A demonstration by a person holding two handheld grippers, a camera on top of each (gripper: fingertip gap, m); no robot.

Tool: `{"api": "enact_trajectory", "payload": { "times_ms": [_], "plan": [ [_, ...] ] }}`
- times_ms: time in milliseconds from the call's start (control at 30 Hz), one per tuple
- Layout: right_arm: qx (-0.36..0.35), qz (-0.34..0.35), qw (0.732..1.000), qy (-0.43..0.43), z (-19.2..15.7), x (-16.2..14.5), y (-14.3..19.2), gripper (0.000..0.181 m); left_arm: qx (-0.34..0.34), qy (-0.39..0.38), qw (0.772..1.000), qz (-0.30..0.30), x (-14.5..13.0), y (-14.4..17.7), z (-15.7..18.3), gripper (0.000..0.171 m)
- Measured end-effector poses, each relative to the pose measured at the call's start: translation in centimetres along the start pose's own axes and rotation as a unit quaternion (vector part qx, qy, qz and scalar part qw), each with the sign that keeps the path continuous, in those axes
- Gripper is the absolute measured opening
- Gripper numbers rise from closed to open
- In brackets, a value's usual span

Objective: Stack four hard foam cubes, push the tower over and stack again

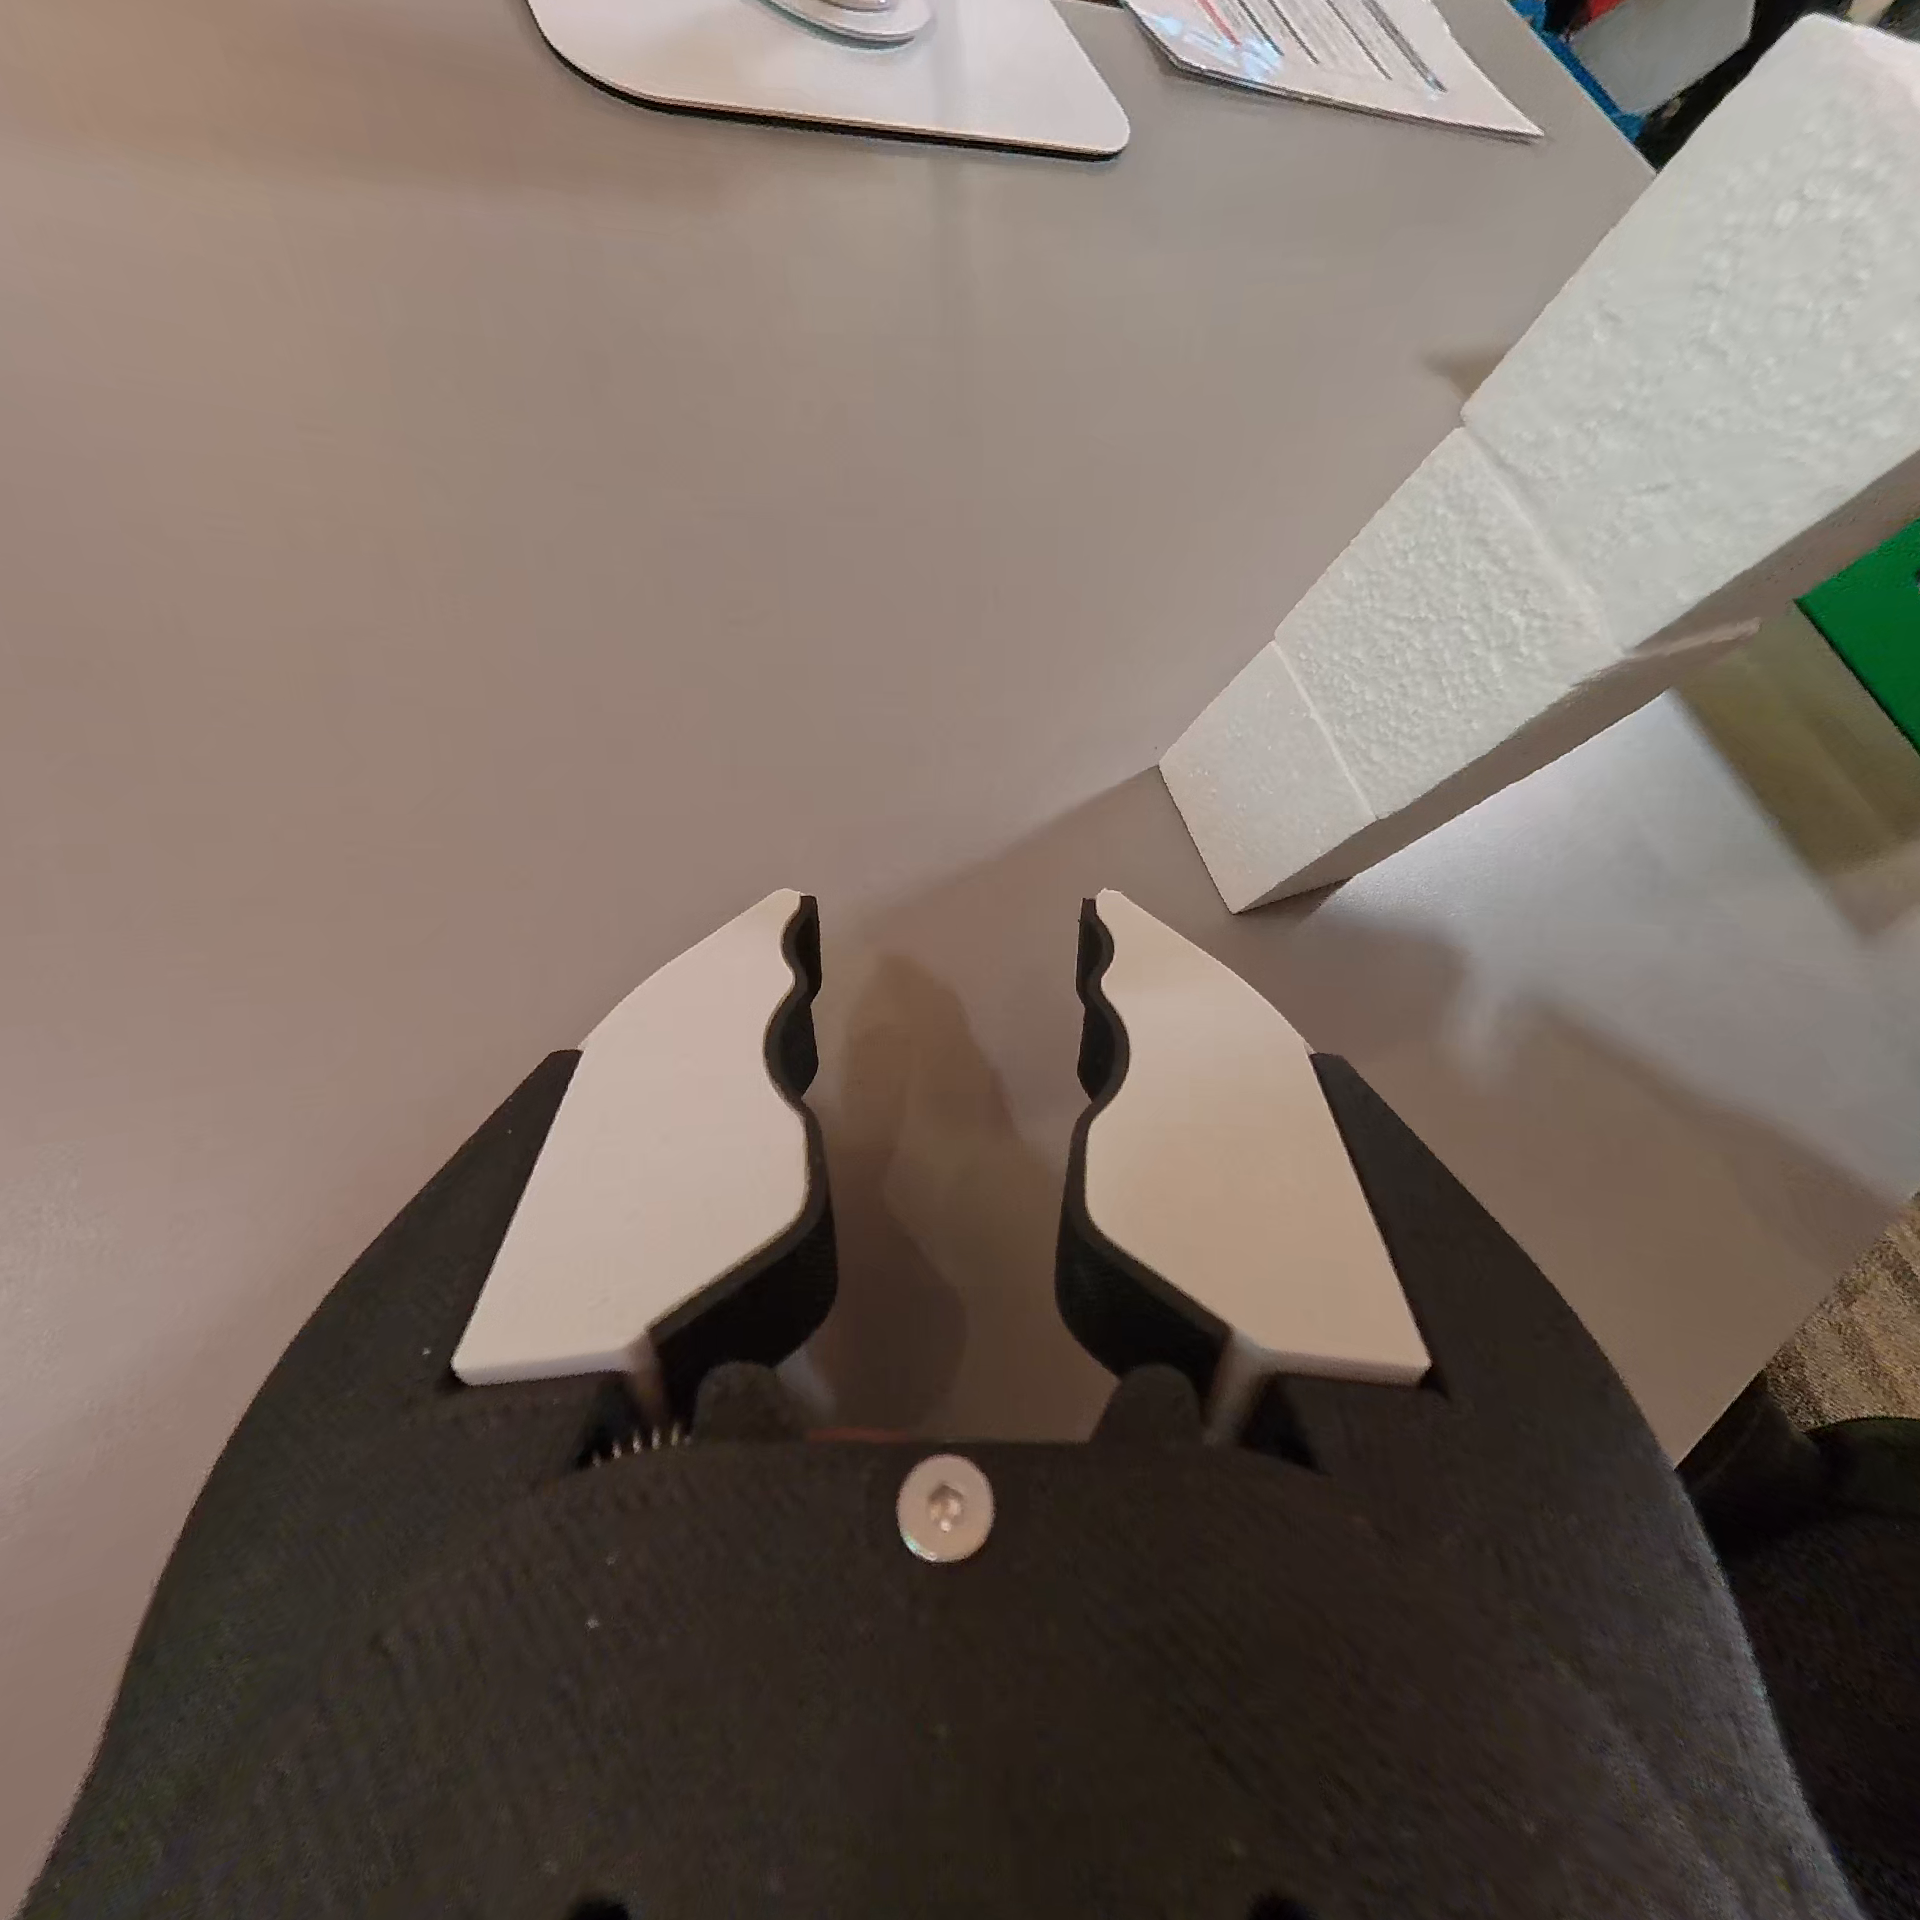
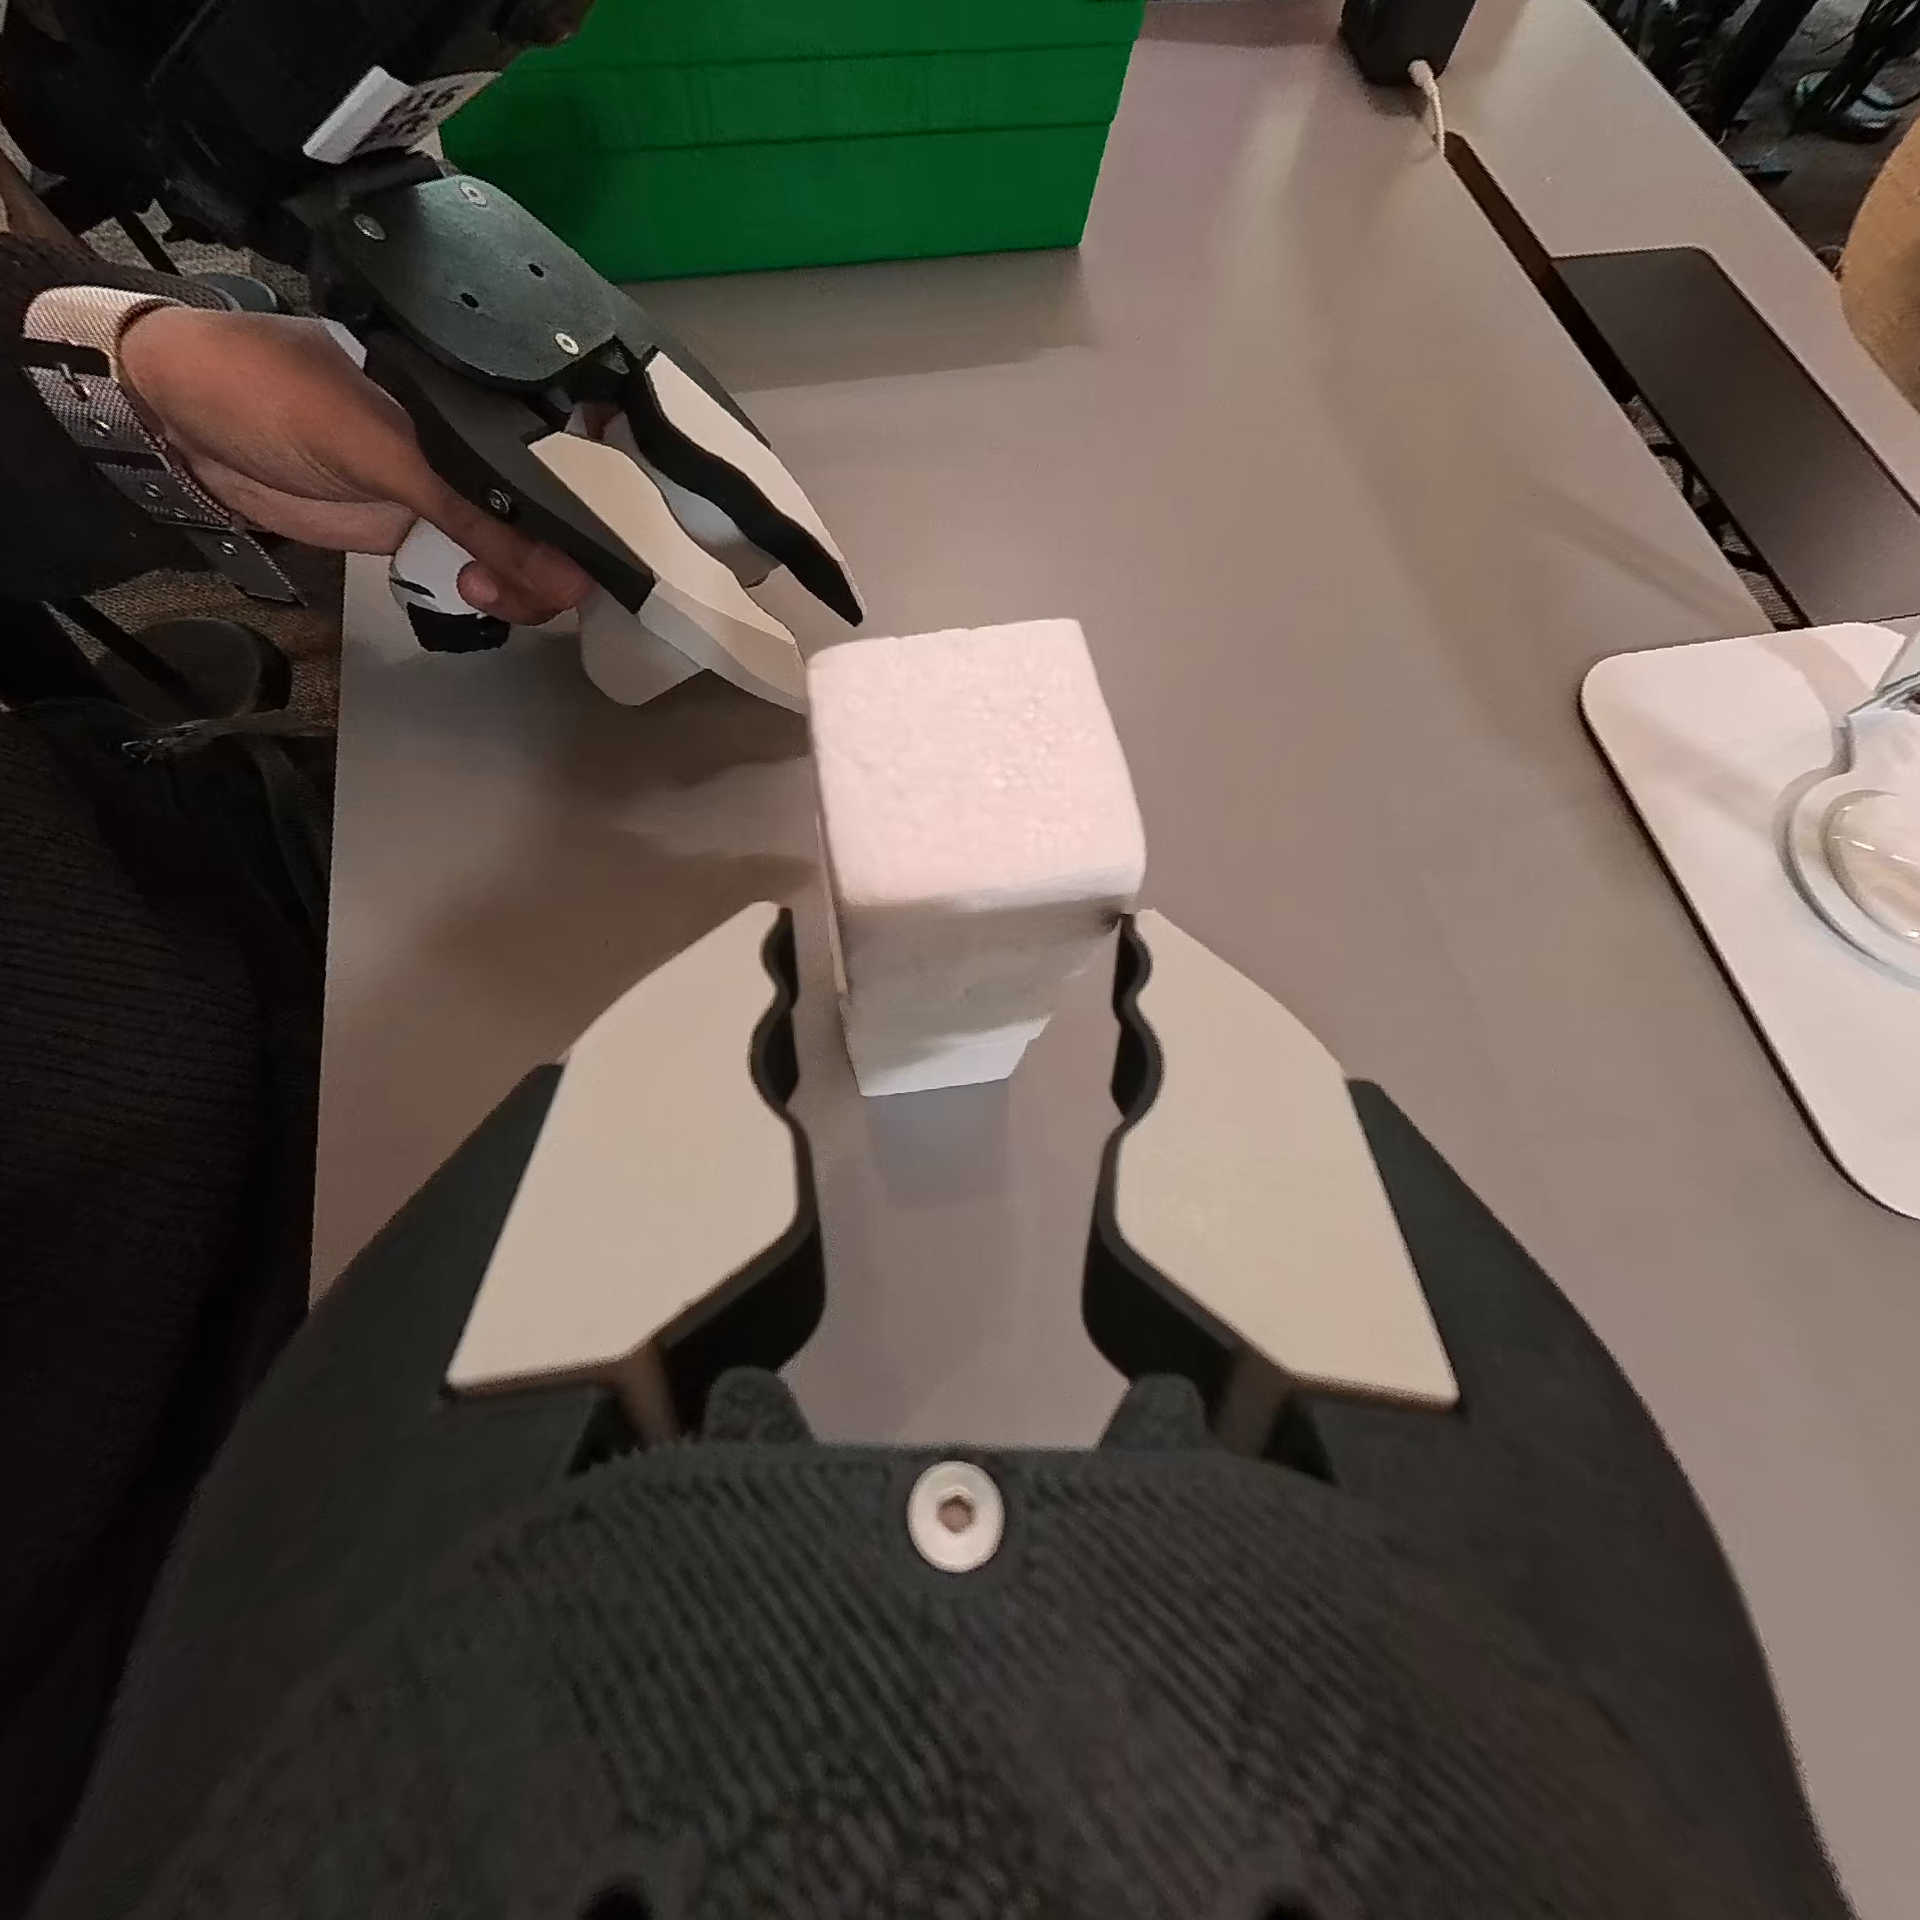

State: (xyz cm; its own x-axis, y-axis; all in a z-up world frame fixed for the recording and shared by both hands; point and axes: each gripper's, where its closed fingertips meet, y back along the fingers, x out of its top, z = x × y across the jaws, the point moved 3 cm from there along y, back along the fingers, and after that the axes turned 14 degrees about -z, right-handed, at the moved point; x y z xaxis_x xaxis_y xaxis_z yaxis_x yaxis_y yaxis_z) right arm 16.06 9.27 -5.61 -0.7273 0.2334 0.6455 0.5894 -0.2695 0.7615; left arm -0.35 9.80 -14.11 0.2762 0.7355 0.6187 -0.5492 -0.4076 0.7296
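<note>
A tower of white foam cubes (image 2: 971, 769) stands on the grey table (image 2: 1351, 623). In the left wrist view the tower (image 1: 1455, 623) rises at the right. My right gripper (image 2: 956, 920) is open, with its fingertips on either side of the tower just under the top cube. The right fingertip is very close to the foam; I cannot tell if it touches. My left gripper (image 1: 951, 914) is open and empty over bare table, left of the tower's base. It also shows in the right wrist view (image 2: 829, 657), held by a hand, with its tips beside the top cube's far left corner.
A white mat (image 2: 1683, 831) with a clear glass object (image 2: 1870, 862) lies at the right; the mat also shows in the left wrist view (image 1: 935, 94). A green box (image 2: 831, 135) stands behind the tower. A printed sheet (image 1: 1351, 62) and a dark laptop (image 2: 1714, 343) lie farther off.
</note>
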Motion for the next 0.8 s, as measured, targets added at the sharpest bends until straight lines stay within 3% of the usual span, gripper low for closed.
{"api": "enact_trajectory", "payload": {
  "times_ms": [533, 667, 800],
  "plan": [
    [-0.011, -0.003, 1.000, -0.014, 0.7, -0.6, 1.4, 0.060, 0.000, -0.001, 1.000, 0.000, 0.0, 0.0, 0.0, 0.049],
    [0.000, 0.034, 0.999, -0.020, 0.6, 0.0, 1.7, 0.070, -0.001, -0.002, 1.000, 0.000, 0.0, 0.0, 0.1, 0.049],
    [0.002, 0.028, 0.999, -0.018, 0.5, -0.1, 0.8, 0.078, -0.001, -0.003, 1.000, -0.001, -0.1, 0.0, 0.2, 0.049]
  ]
}}
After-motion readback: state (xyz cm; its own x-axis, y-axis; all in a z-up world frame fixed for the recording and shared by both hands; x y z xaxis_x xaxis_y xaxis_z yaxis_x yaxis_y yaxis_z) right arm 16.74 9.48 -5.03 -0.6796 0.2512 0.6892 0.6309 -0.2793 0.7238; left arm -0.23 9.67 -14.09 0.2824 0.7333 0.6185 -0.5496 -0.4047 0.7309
